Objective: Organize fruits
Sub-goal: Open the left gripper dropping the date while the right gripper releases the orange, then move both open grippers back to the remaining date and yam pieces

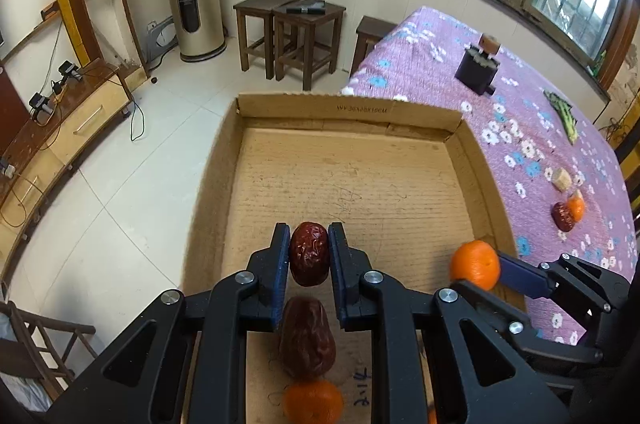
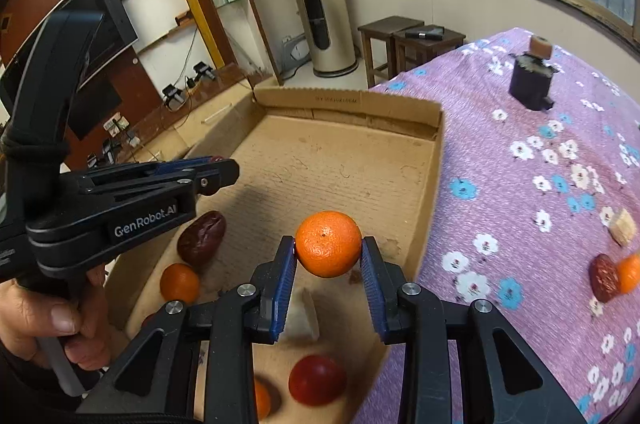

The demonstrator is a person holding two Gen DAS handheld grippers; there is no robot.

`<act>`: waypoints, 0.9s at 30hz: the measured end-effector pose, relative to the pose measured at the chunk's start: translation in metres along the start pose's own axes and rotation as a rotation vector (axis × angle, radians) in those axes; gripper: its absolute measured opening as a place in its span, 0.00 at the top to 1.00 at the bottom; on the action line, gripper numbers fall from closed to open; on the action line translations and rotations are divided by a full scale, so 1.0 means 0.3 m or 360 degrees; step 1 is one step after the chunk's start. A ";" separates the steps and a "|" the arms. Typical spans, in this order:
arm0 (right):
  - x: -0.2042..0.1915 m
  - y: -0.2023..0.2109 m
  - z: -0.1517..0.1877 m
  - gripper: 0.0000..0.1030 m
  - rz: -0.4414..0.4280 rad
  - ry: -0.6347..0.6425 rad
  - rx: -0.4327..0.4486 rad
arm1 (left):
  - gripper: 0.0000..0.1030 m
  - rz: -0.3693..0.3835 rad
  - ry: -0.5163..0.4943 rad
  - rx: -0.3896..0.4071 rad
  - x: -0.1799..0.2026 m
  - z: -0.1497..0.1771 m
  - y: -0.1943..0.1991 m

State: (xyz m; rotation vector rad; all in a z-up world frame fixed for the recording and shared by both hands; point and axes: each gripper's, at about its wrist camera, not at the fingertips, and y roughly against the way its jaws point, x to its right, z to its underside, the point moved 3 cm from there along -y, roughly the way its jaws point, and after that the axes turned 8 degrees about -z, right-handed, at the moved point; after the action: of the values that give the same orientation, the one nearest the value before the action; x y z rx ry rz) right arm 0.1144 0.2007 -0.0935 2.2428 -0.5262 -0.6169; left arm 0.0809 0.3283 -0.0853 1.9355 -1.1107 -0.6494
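left tongs [image 1: 309, 253] clenched on red date [image 1: 309, 253] over cardboard box [image 1: 348, 110] | right tongs [image 2: 329, 264] clenched on orange [image 2: 328, 243] above box's right side | another date [image 1: 307, 338] lay inside

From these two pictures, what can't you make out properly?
- Left view: the orange in the box is half hidden behind the left gripper and its date.
- Right view: the box's near fruit is blurred, behind the right gripper holding its orange.
- Printing on the box wall: too small.

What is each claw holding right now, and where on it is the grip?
Left claw pinches a red date across its upper sides. Right claw pinches an orange across its middle, above the cardboard box.
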 end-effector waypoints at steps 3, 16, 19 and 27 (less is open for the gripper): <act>0.010 -0.035 0.000 0.68 -0.0002 0.0001 -0.0040 | 0.84 -0.0013 -0.0026 -0.0050 0.014 0.003 -0.035; -0.011 -0.045 0.010 0.59 -0.0012 0.0088 -0.0068 | 0.57 -0.0091 -0.0033 -0.0106 0.016 0.029 -0.042; -0.012 -0.018 0.011 0.53 0.0006 0.0096 -0.0042 | 0.53 -0.0101 -0.0026 -0.0068 0.012 0.037 -0.009; 0.013 0.109 0.037 0.53 -0.0008 0.0043 0.0059 | 0.53 -0.0072 -0.0016 0.0045 0.043 0.055 0.098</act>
State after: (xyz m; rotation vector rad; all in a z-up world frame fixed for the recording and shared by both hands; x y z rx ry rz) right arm 0.1053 0.1714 -0.0771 2.2849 -0.5229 -0.5829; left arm 0.0613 0.3018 -0.0705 1.9884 -1.0900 -0.6720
